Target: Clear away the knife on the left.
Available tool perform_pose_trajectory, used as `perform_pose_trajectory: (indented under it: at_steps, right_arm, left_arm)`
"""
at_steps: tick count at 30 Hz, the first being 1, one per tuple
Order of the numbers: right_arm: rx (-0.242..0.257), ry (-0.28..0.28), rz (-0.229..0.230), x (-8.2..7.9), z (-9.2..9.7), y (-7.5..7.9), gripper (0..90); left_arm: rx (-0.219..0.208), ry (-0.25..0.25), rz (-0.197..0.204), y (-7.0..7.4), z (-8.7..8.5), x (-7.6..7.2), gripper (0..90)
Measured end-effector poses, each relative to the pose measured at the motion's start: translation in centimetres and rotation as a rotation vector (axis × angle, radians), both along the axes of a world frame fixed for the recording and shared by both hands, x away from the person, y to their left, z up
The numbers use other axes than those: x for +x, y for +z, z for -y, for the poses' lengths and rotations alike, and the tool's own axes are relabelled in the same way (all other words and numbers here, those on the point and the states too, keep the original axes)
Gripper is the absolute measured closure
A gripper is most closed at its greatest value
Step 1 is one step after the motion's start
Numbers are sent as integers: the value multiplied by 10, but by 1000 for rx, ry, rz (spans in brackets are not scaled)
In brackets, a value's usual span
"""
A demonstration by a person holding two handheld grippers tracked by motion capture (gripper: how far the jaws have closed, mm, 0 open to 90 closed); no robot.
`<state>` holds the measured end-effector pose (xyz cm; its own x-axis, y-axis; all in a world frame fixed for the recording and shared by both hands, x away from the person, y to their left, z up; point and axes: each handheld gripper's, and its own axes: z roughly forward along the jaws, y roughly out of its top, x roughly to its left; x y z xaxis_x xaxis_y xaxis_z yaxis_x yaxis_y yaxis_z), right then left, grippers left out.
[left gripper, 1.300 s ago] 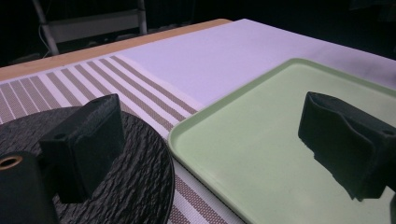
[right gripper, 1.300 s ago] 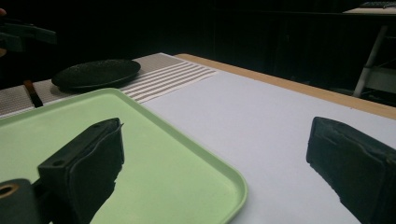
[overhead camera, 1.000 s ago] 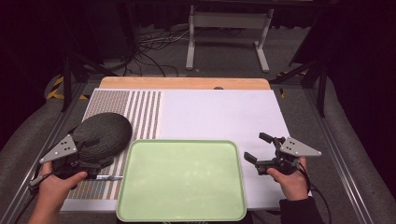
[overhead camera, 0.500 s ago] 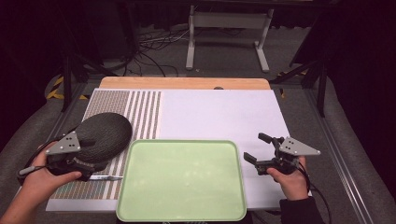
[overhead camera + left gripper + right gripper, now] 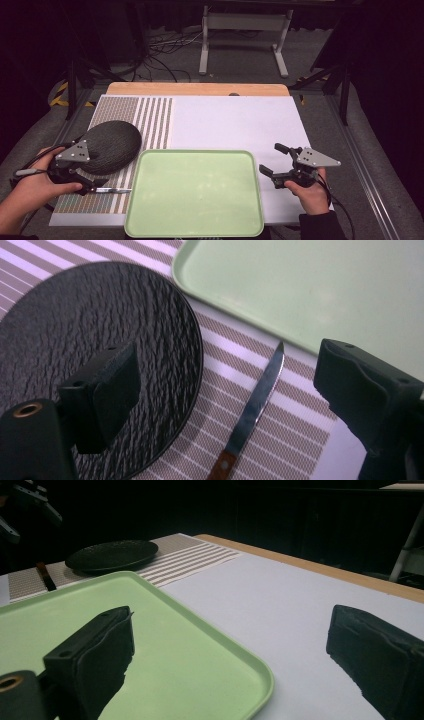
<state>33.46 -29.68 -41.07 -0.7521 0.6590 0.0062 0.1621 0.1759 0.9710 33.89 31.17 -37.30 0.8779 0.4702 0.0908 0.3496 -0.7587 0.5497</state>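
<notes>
Wooden-handled steel knife (image 5: pixel 255 407) flat on striped mat (image 5: pixel 150 112) of worktop (image 5: pixel 240 120), between round black textured plate (image 5: pixel 90 340) and pale green tray (image 5: pixel 195 192); left tongs (image 5: pixel 225 390) wide apart above knife, right tongs (image 5: pixel 274 165) wide apart beside tray, holding nothing.

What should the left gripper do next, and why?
Probably lower the left gripper onto the knife and close on it: the jaws stand open with the knife lying free between them on the striped mat, beside the black plate.
</notes>
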Motion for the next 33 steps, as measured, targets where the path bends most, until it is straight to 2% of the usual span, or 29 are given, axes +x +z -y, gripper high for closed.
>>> perform_pose_trajectory:
  at_steps: [3, 4, 6, 7, 10, 12, 16, 17, 18, 22, 28, 33]
  right_arm:
    - [1, 1, 0, -1, 1, 0, 60]
    - [2, 2, 0, -1, 1, 0, 60]
    - [-1, 2, -2, -1, 0, 0, 60]
    - [-1, 2, -2, -1, 0, 0, 60]
    - [-2, 5, -7, 0, -1, -1, 60]
    - [-2, 6, -7, 0, -1, -2, 60]
    - [-1, 5, -6, 0, -1, -2, 60]
    - [-1, 5, -6, 0, -1, -2, 60]
    - [-2, 5, -5, 0, -1, -1, 60]
    - [-3, 7, -5, -1, -2, -2, 60]
    - [-6, 9, -3, -1, -2, -2, 59]
    - [-7, 12, -8, -1, -2, -2, 59]
  left_arm:
    - [68, -27, -25, -1, 0, 1, 126]
    - [102, -42, -42, -1, 0, 1, 126]
    - [134, -69, -58, -2, 0, 2, 126]
    - [134, -69, -58, -2, 0, 2, 126]
    - [183, -107, -99, -3, -1, 1, 110]
    - [218, -142, -107, -4, -1, 2, 99]
    - [281, -169, -115, -8, 0, 2, 113]
    - [281, -169, -115, -8, 0, 2, 118]
    - [306, -184, -125, -10, 1, 2, 118]
    - [339, -224, -143, -15, 1, 5, 191]
    - [341, -270, -169, -25, -3, 11, 248]
    - [376, -316, -189, -34, -4, 16, 300]
